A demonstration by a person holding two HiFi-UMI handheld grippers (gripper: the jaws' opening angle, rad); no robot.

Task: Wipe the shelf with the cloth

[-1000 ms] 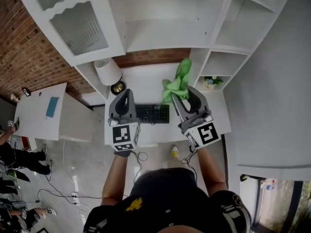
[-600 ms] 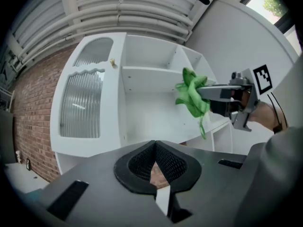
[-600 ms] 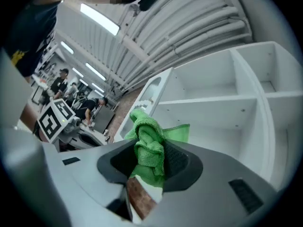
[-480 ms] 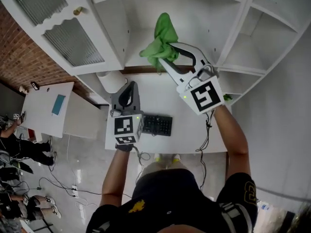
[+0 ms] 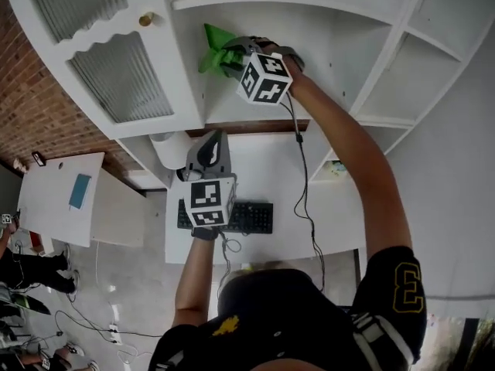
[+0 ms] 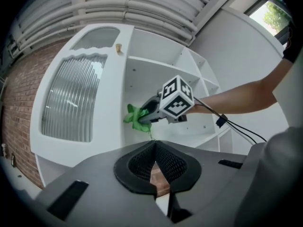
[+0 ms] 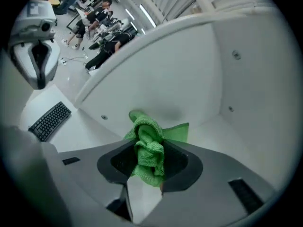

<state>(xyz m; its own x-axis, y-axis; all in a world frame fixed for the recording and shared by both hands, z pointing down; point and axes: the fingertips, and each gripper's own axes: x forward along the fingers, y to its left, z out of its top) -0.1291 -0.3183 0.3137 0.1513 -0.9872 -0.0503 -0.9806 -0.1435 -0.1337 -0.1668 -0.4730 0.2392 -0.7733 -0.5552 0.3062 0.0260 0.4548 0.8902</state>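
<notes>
My right gripper (image 7: 149, 167) is clamped on the green cloth (image 7: 150, 150); the bunched cloth fills the gap between the jaws and sticks out past their tips; I hold it up inside the open shelf (image 7: 222, 131), the cloth close to the white back wall near the left inner corner; whether it touches the wall I cannot tell. My arm (image 5: 348, 168) reaches up and forward to it, and a black cable (image 5: 302, 168) hangs from the gripper along the arm.

My left gripper (image 6: 155, 148) has its jaws together with nothing between them; it hangs lower, in front of me, over the white desk (image 5: 286, 168), and points up toward the shelf.

Just left of the shelf the cabinet door (image 5: 116, 76) with ribbed glass stands open, a small round knob (image 5: 145, 20) near its edge; a black keyboard (image 5: 244, 216) lies on the desk below the left gripper; a brick wall (image 5: 31, 122) shows at the far left; beyond the desk people stand in the room (image 7: 102, 18).
</notes>
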